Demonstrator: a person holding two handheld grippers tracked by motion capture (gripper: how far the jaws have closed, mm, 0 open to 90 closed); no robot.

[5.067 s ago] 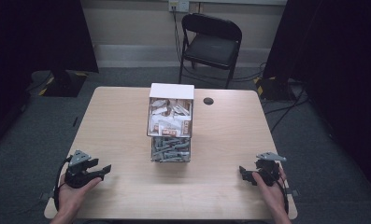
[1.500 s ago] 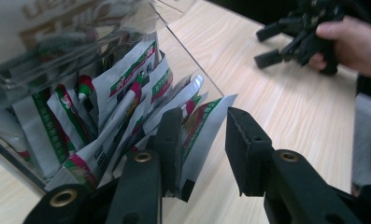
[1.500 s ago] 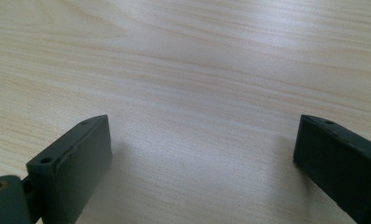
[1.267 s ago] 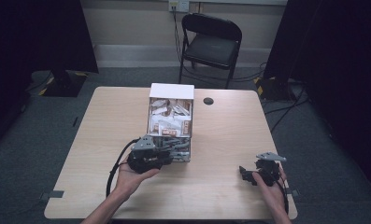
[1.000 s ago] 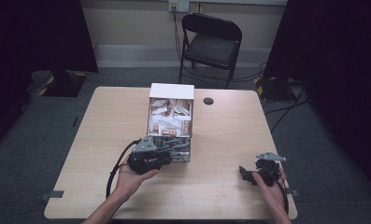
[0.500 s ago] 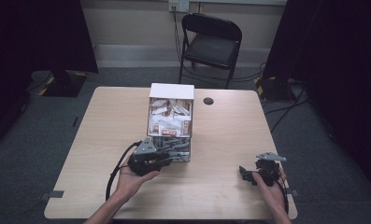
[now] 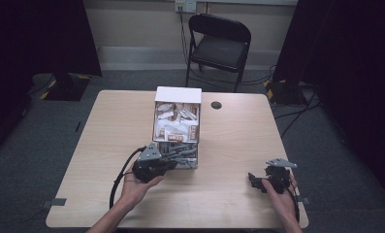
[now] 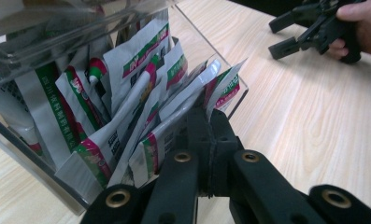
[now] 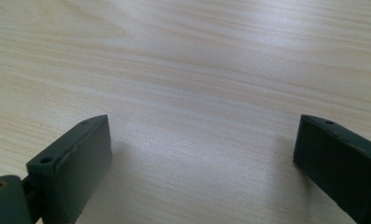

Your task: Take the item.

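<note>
Left gripper (image 7: 173, 156) at clear box (image 7: 176, 127), pale wooden table (image 7: 229, 145), dark curtains (image 7: 40, 34)

Your left gripper (image 7: 178, 156) sits well forward of you, jaws just closed tight together, forearm angling in from the bottom edge. Your right gripper (image 7: 256, 180) rests low near the table's right front, jaws spread wide, your hand (image 7: 280, 191) wrapped around its body.

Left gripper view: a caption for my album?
Left tongs shut among sachets in a clear bin.
</note>
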